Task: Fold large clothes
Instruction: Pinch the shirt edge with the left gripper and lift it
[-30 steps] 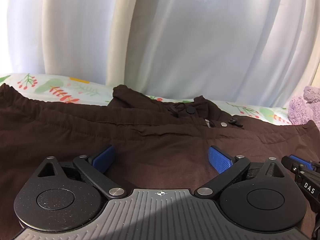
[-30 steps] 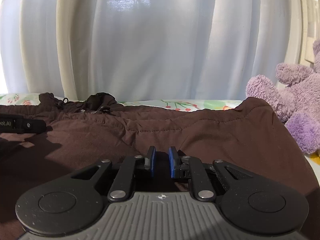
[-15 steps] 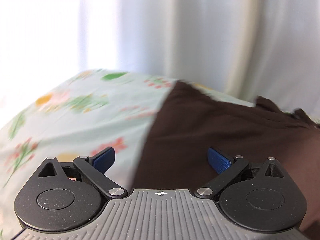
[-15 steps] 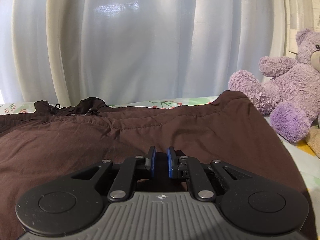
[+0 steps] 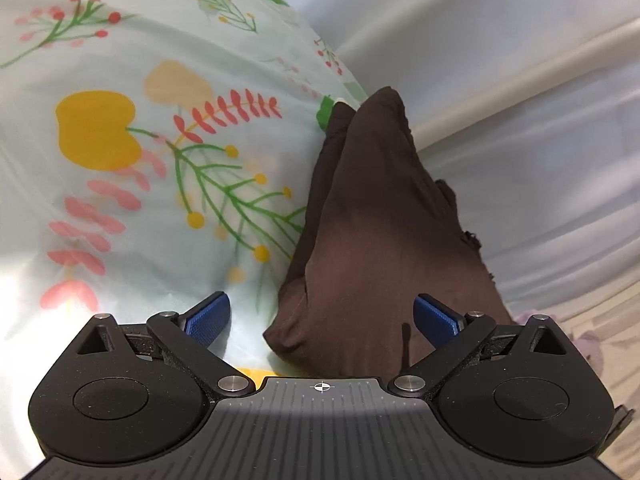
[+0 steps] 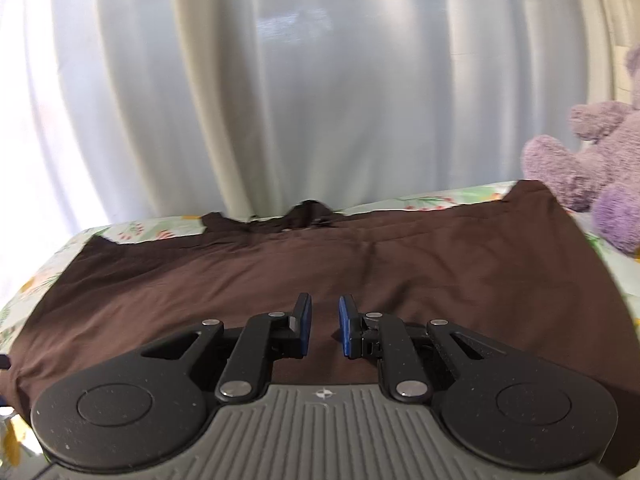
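A dark brown garment [image 6: 320, 264] lies spread flat across the bed; its collar bunches at the far edge. In the left wrist view one end of the garment [image 5: 372, 240] runs away from me, its near corner between the fingers. My left gripper [image 5: 322, 318] is wide open over that corner, empty. My right gripper [image 6: 324, 324] hovers low over the near middle of the garment, its blue pads a small gap apart, with nothing between them.
The floral bedsheet [image 5: 120, 160] shows left of the garment. White curtains [image 6: 300, 80] hang behind the bed. A purple plush bear [image 6: 600, 168] sits at the garment's far right corner.
My left gripper swung from the garment's middle to its left end and rolled, so the sheet fills the view. My right gripper backed off a little and its pads parted slightly.
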Tool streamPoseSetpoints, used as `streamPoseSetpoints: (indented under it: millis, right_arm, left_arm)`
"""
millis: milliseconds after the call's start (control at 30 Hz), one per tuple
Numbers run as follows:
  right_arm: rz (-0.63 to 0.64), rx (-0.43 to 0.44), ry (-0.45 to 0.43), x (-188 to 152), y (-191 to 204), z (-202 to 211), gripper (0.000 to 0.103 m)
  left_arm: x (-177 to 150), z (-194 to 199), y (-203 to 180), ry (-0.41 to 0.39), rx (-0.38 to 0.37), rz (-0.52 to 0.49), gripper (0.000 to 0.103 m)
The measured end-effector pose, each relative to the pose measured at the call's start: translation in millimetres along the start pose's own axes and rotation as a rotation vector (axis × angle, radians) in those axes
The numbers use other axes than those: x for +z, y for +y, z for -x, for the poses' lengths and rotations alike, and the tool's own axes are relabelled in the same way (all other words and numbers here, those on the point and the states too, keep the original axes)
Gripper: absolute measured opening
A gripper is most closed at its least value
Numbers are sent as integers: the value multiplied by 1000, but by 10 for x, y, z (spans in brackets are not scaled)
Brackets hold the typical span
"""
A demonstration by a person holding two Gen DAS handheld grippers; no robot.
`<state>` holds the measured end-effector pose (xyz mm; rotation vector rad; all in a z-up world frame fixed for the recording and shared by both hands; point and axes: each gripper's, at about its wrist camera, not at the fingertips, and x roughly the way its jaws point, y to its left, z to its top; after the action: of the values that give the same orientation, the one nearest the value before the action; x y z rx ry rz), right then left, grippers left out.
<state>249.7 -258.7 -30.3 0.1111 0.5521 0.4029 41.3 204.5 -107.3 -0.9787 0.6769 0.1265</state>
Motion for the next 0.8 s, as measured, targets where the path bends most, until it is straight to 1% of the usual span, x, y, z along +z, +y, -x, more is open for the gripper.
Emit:
streamPoseSetpoints:
  millis: [33, 67, 100, 167, 233, 333, 467, 500, 567, 633, 700, 800]
  right_arm:
    - [6, 24, 6, 8, 49, -12, 15]
    - [15, 47, 13, 16, 103, -25, 15]
    - [22, 65, 17, 20, 152, -40, 15]
    - [35, 89, 26, 22, 251, -81, 16]
    - [50, 107, 36, 25, 356, -121, 16]
    - [78, 132, 39, 8, 517, -169, 16]
    - [93, 162, 60, -21, 688, -269, 16]
    - [99, 166, 73, -30, 728, -303, 16]
    - [114, 179, 109, -69, 812, -375, 16]
    - [138, 161, 132, -117, 881, -429, 16]
    - [157, 154, 135, -134, 909, -434, 16]
    - [160, 159, 146, -110, 902, -444, 16]
  left_arm:
    - [19, -14, 45, 15, -40, 42, 96]
    - [34, -44, 77, 21, -70, 76, 91]
    - [74, -87, 104, 28, -95, 99, 89]
    - [131, -188, 151, 48, -113, 124, 80]
    - [210, -285, 198, 57, -138, 151, 73]
    - [343, -433, 262, 80, -185, 192, 67]
    - [485, -588, 252, 114, -201, 174, 61]
    - [511, -618, 261, 118, -209, 181, 60]
    - [557, -680, 288, 125, -215, 192, 56]
    - [603, -733, 290, 129, -219, 191, 55]
    - [657, -777, 286, 132, -226, 187, 54]
    - [731, -853, 275, 133, -239, 202, 47]
